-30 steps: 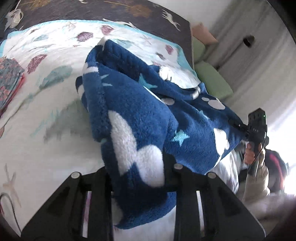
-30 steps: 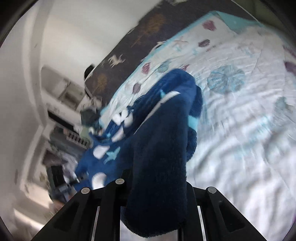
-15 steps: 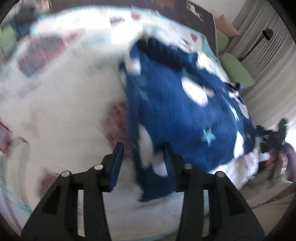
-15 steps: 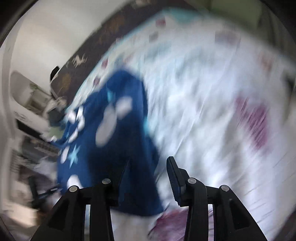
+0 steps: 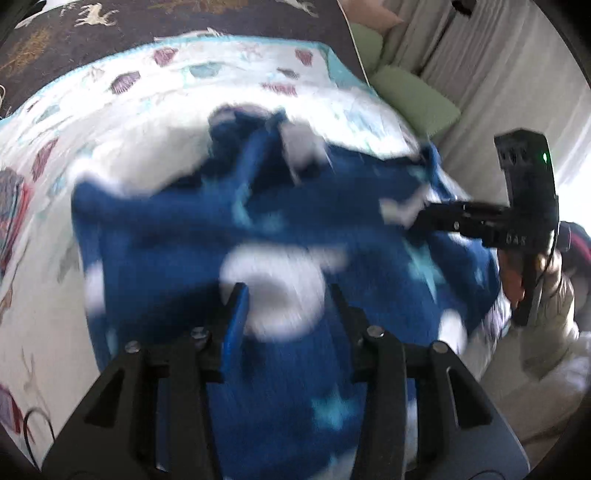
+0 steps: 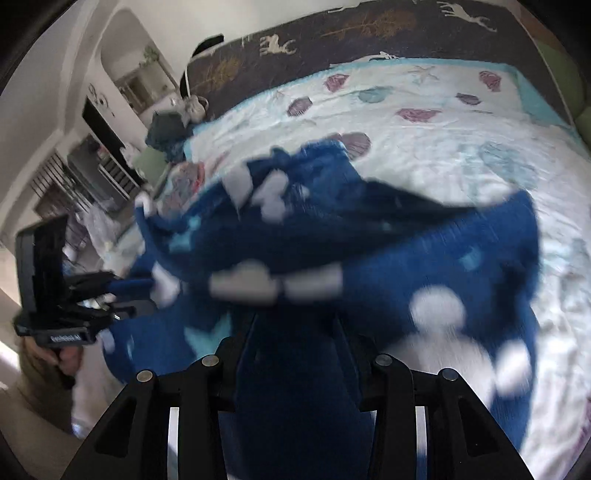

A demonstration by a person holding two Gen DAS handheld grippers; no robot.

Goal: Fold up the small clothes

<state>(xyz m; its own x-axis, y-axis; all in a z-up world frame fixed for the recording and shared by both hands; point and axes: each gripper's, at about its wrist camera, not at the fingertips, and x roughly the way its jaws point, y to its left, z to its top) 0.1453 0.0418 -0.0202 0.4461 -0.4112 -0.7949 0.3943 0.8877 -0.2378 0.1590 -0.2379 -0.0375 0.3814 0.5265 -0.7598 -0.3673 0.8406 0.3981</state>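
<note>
On a shell-print bed (image 5: 122,122), blue fleece garment (image 5: 295,236) held aloft, blurred, left claw (image 5: 284,306) and right claw (image 6: 295,328) each pinching an edge. Step likely spreading flat; next, lowering evenly before folding.

— What colour is the fleece (image 5: 373,236)?
— Deep blue, with white blobs and pale turquoise stars.
— And the bedspread (image 6: 424,140)?
— White, printed with purple and teal shells, turquoise at the edge.
— The headboard (image 6: 369,29)?
— Dark brown with cream deer and golden trees. The pillow (image 5: 413,96) is light green.
</note>
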